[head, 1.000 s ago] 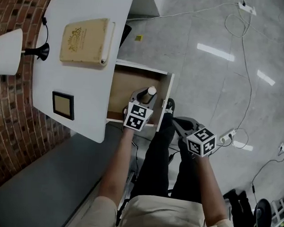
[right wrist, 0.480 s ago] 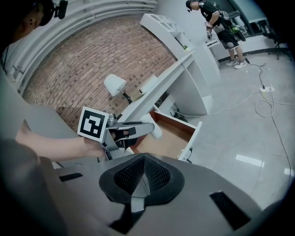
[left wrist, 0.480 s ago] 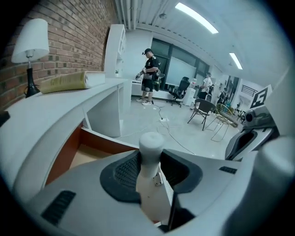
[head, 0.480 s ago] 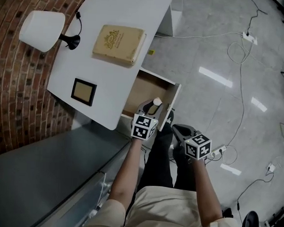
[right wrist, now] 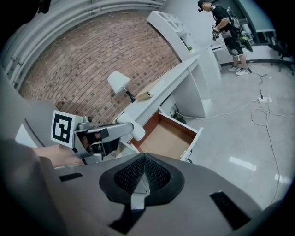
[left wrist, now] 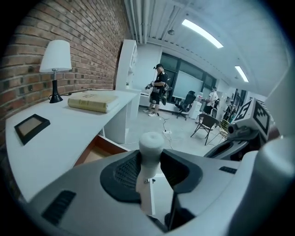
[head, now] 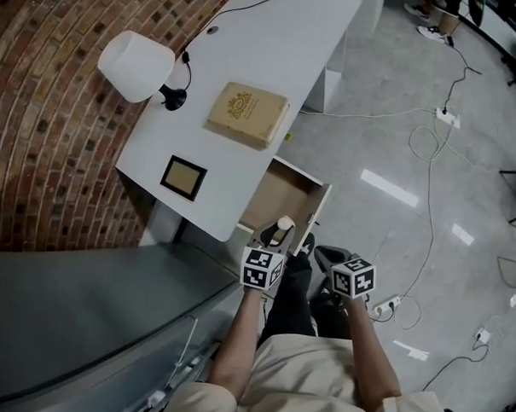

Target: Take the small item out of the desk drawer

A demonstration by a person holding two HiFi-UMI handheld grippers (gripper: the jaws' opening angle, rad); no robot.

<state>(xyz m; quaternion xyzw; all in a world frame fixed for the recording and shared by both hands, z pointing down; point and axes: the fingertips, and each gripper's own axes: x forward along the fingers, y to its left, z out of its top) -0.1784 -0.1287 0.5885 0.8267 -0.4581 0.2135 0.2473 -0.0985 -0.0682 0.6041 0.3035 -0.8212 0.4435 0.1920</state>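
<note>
Brick wall far left. The white tabletop runs along it w/ a white-shade lamp, then a small dark picture frame, then a tan book lying flat. The drawer under the tabletop's edge stands pulled open, wood bottom showing. At its near end the left gripper is up in the air. Its jaws pinch the small item, a pale stick w/ a rounded white cap, upright btw the pads & out of the drawer. Just right of it is the right gripper, jaws pressed together. Grey floor beyond, w/ a power strip.
</note>
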